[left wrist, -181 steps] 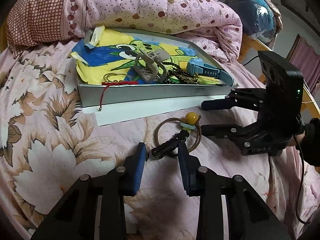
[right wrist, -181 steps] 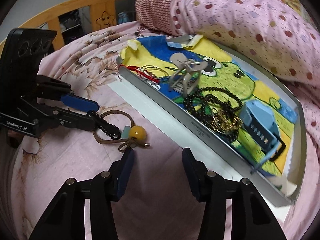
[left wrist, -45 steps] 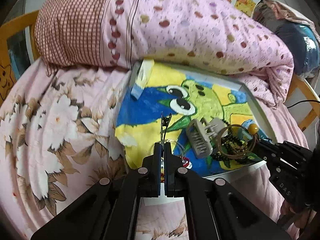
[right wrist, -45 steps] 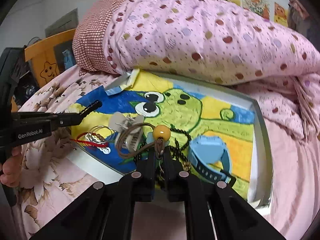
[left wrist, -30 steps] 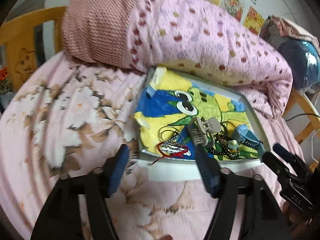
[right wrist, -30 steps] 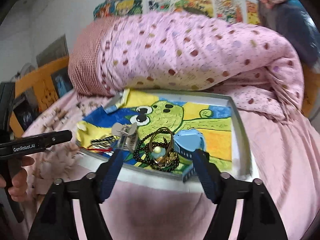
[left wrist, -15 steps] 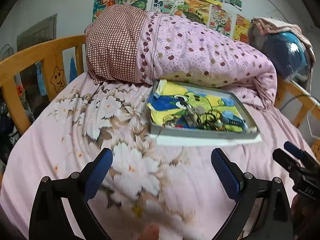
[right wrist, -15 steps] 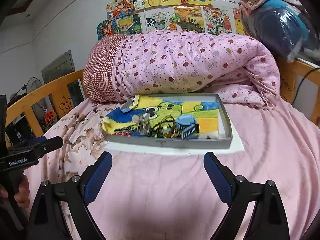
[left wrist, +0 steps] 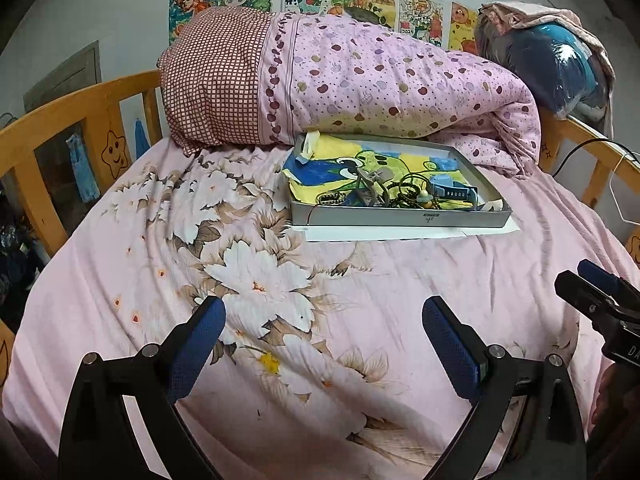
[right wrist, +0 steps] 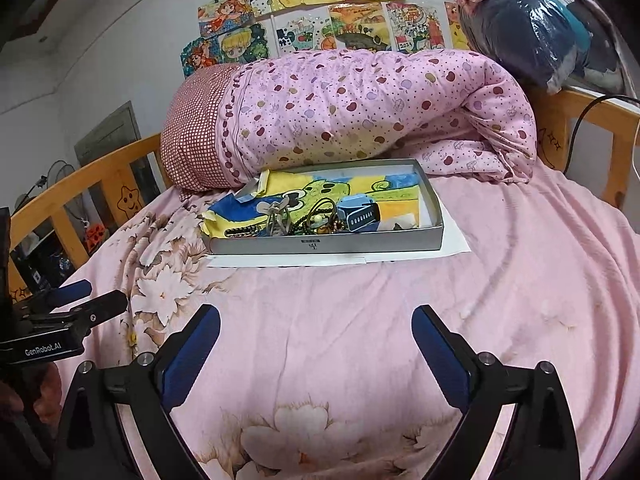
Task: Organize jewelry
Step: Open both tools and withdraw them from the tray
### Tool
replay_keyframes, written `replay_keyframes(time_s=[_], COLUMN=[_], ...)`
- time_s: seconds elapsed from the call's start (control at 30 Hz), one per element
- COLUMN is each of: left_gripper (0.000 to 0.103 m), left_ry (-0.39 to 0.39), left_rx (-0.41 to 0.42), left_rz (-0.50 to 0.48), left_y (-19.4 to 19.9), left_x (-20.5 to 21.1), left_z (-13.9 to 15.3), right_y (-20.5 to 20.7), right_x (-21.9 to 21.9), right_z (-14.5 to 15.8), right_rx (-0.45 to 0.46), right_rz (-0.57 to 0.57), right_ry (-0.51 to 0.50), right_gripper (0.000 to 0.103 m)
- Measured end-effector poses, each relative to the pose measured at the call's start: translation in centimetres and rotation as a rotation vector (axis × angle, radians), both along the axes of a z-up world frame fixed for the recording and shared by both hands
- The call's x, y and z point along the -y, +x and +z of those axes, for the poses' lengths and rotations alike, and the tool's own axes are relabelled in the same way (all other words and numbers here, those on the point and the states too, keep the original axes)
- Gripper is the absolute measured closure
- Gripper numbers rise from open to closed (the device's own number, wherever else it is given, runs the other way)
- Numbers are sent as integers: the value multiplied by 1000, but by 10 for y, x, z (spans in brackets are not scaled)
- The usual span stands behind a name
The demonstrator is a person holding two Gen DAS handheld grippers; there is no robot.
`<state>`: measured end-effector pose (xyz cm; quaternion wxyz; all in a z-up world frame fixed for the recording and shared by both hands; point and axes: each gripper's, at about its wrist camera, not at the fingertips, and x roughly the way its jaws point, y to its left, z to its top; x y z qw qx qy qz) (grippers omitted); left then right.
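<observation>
Jaws of both grippers wide, empty; tray [left wrist: 400, 219] long axis crosswise, jewelry [left wrist: 404, 194] inside.

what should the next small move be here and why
Probably just rest both hands: the left gripper and right gripper are open and empty, the sheet near them looks bare, and the jewelry sits in the tray.

a pink bedsheet [left wrist: 360, 280] with large pale flowers covers the bed. a rolled quilt [right wrist: 360, 112], pink with small apples and a red-checked end, lies along the far side. behind it, children's drawings [right wrist: 320, 4] are stuck to the wall. a wooden bed rail [left wrist: 80, 120] with a star face stands at the left. a plastic-wrapped blue bundle [left wrist: 560, 64] sits at the far right.
</observation>
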<state>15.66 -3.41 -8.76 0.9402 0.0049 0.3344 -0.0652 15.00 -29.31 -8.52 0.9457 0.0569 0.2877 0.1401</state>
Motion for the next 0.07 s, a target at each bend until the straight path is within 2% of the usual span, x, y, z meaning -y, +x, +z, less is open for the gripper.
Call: replay_keyframes(time_s=[0.07], left_gripper=[7], left_ry=[0], left_rx=[0], left_rz=[3], left_y=[0], left_x=[-1], left_z=[0], right_y=[0], right_x=[0], right_z=[0], right_rx=[0], right_rz=[3], right_ry=[0], right_gripper=[6])
